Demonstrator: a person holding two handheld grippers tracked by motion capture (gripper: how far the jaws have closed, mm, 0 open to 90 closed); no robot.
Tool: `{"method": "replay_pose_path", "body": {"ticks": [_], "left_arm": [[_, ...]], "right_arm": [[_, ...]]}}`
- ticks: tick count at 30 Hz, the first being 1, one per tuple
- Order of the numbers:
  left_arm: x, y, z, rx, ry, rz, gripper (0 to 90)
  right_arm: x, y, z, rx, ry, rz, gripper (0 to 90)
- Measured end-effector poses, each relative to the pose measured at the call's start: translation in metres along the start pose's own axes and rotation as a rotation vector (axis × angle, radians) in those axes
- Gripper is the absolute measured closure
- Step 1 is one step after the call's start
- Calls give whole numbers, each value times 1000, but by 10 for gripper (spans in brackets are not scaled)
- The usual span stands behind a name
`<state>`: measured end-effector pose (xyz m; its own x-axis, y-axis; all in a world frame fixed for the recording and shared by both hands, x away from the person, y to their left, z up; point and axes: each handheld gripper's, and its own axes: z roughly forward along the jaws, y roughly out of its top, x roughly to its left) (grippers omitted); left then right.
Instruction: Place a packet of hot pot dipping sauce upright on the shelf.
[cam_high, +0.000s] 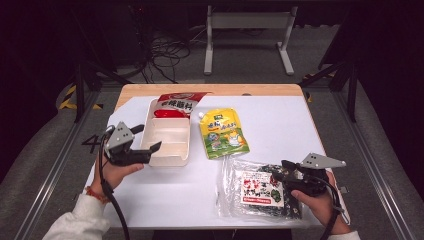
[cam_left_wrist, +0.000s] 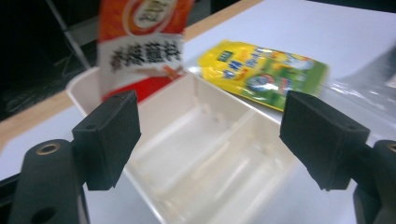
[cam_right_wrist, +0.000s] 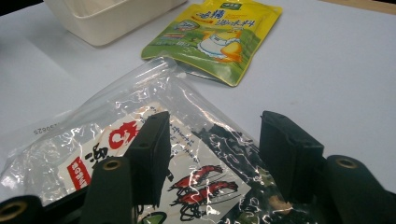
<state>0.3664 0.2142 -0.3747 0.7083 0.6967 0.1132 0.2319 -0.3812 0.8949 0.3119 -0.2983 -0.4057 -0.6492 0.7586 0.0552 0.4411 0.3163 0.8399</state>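
A cream compartment tray (cam_high: 168, 141) lies at the left of the white table. A red and white sachet (cam_high: 174, 104) leans in its far end. My left gripper (cam_high: 147, 138) hovers at the tray's near left rim, jaws wide open and empty; in the left gripper view the gripper (cam_left_wrist: 210, 140) frames the tray's bare inside (cam_left_wrist: 205, 154) and the sachet (cam_left_wrist: 140, 46). A yellow-green pouch (cam_high: 224, 134) lies flat mid-table. My right gripper (cam_high: 279, 169) stands open over a clear bag (cam_high: 252, 192) with a red-and-white label; its jaws (cam_right_wrist: 212, 149) straddle the bag (cam_right_wrist: 140, 112) without pinching it.
The white table cover (cam_high: 165, 195) has bare room in front of the tray and at the far right. A wooden table edge (cam_high: 210, 89) runs along the back. The yellow-green pouch (cam_right_wrist: 219, 32) lies just beyond the clear bag, with the tray (cam_right_wrist: 107, 18) farther off.
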Motion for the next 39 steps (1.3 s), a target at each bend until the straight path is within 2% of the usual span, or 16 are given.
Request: {"method": "replay_pose_path", "body": {"ticks": [2, 5, 7, 8, 11, 13, 14, 16, 19, 23, 29, 34, 37, 38, 39], "left_arm": [[-12, -8, -7, 4, -19, 14, 196], [-30, -22, -14, 8, -57, 14, 192], [-42, -35, -16, 34, -91, 11, 188], [-42, -35, -16, 34, -91, 11, 182], [-54, -51, -16, 78, -116, 38, 179], [-60, -64, -13, 97, -101, 50, 174], [-62, -68, -11, 101, -93, 48, 176], [-63, -76, -4, 141, -69, 84, 177], [-58, -81, 4, 160, -96, 53, 167], [-53, -81, 3, 149, -111, 27, 140], [-51, -87, 5, 180, -106, 35, 140], [-52, -87, 5, 175, -130, 27, 140], [-56, -86, 5, 176, -204, -13, 140], [-60, -85, 5, 177, -231, -32, 142], [-67, -81, 6, 177, -284, -54, 157]], "right_arm": [[0, 1, 1, 5, -1, -5, 450], [1, 2, 2, 9, 5, -20, 461], [2, 2, 4, 13, 5, -27, 461], [2, 2, 4, 13, 5, -27, 461], [3, 4, 8, 18, 4, -17, 450], [5, 7, 11, 15, 11, -27, 446], [6, 7, 13, 18, 13, -32, 441], [7, 8, 15, 18, 19, -34, 444], [10, 11, 19, 15, 25, -30, 449], [16, 15, 25, 14, 41, -39, 448], [20, 22, 33, 18, 46, -57, 452], [23, 26, 36, 35, 44, -80, 459], [18, 26, 34, 75, 10, -112, 421], [16, 24, 33, 87, -14, -120, 406], [9, 19, 28, 110, -53, -115, 404]]}}
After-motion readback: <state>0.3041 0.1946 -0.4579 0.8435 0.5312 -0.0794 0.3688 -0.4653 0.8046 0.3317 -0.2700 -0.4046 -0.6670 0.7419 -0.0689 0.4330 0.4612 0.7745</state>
